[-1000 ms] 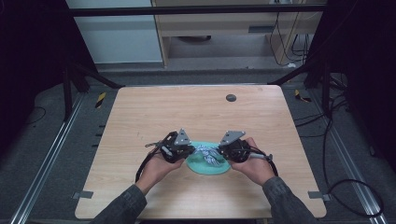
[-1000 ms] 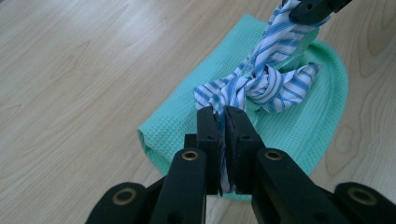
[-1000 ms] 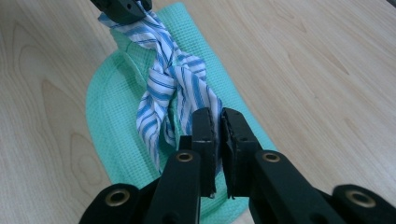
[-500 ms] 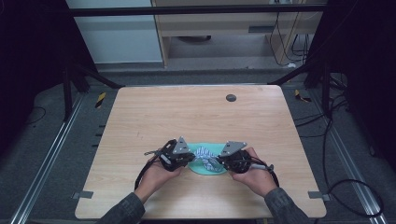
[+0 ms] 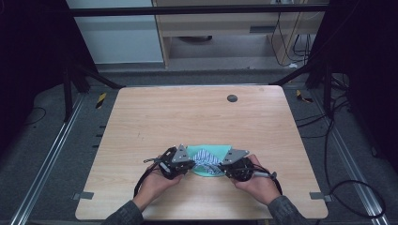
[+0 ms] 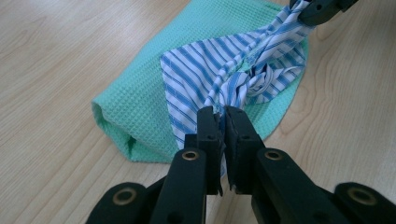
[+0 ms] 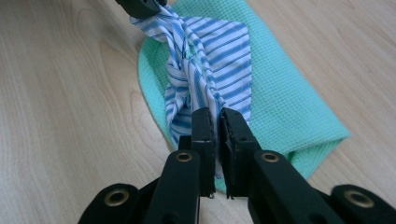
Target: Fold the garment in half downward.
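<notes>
Near the front edge of the wooden table, a green waffle cloth lies flat with a blue-striped cloth bunched on top of it. Most of the tabletop behind and to both sides is bare wood, apart from a small dark disc near the far edge. The left gripper pinches one end of the blue-striped cloth, jaws pressed together on the fabric; the right gripper pinches the opposite end the same way. Both hands sit low over the table, forearms coming in from the near edge, the grippers angled inward toward each other.
</notes>
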